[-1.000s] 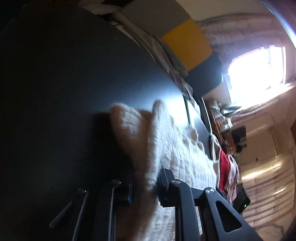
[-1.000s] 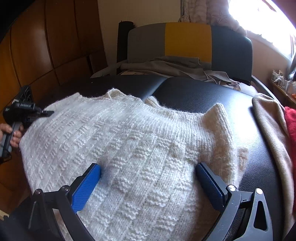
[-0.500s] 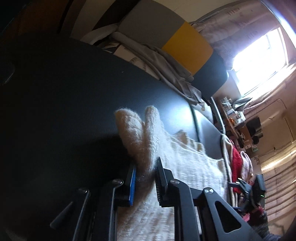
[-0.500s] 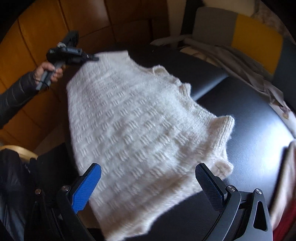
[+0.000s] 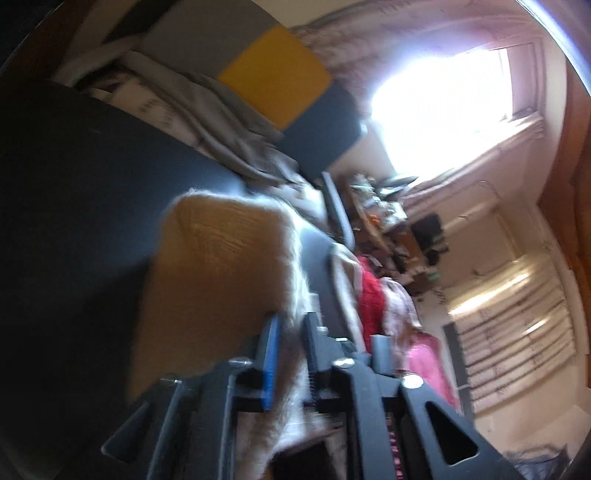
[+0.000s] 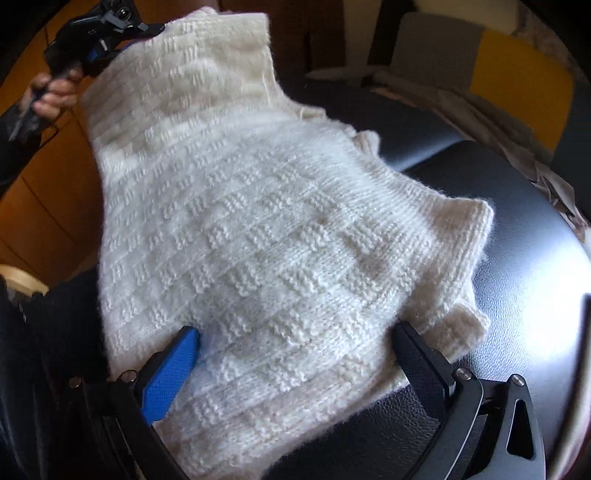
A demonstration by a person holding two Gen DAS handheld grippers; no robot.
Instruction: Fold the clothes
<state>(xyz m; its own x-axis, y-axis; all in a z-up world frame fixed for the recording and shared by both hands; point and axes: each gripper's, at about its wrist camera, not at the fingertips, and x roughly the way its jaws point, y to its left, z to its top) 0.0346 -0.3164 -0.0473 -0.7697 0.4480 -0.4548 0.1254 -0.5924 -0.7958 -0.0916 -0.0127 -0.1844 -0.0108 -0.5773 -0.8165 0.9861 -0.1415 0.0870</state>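
Sweater: a cream, basket-weave knit sweater (image 6: 266, 236) lies mostly spread on a black leather-like surface (image 6: 517, 229); its far-left corner is lifted off the surface and hangs from the left gripper.
Left gripper: in the right wrist view the left gripper (image 6: 122, 31) sits at the upper left, held by a hand (image 6: 55, 92) in a dark sleeve, with the sweater's corner pinched in its tip. In its own blurred view the left gripper (image 5: 291, 332) has its jaws closed tight on a fold of the knit, the blue pad (image 5: 271, 358) pressed against the fabric.
Right gripper: the right gripper (image 6: 295, 343) points down at the near part of the sweater, jaws spread wide; the blue pad (image 6: 170, 373) and the black finger (image 6: 417, 354) stand on either side of a broad stretch of knit and pinch nothing. Whether the tips rest on the fabric I cannot tell.
Surface: glossy black, padded, with a seam running across it beyond the sweater.
Behind: a chair back (image 6: 491, 62) in grey, yellow and dark blue panels, with grey cloth (image 6: 461, 110) draped in front of it.
Right side, left wrist view: a red garment (image 5: 369, 295) and a pink one (image 5: 424, 354) piled near the surface's edge, a bright window (image 5: 436, 122) above.
Left side: orange-brown wooden panelling (image 6: 44, 192).
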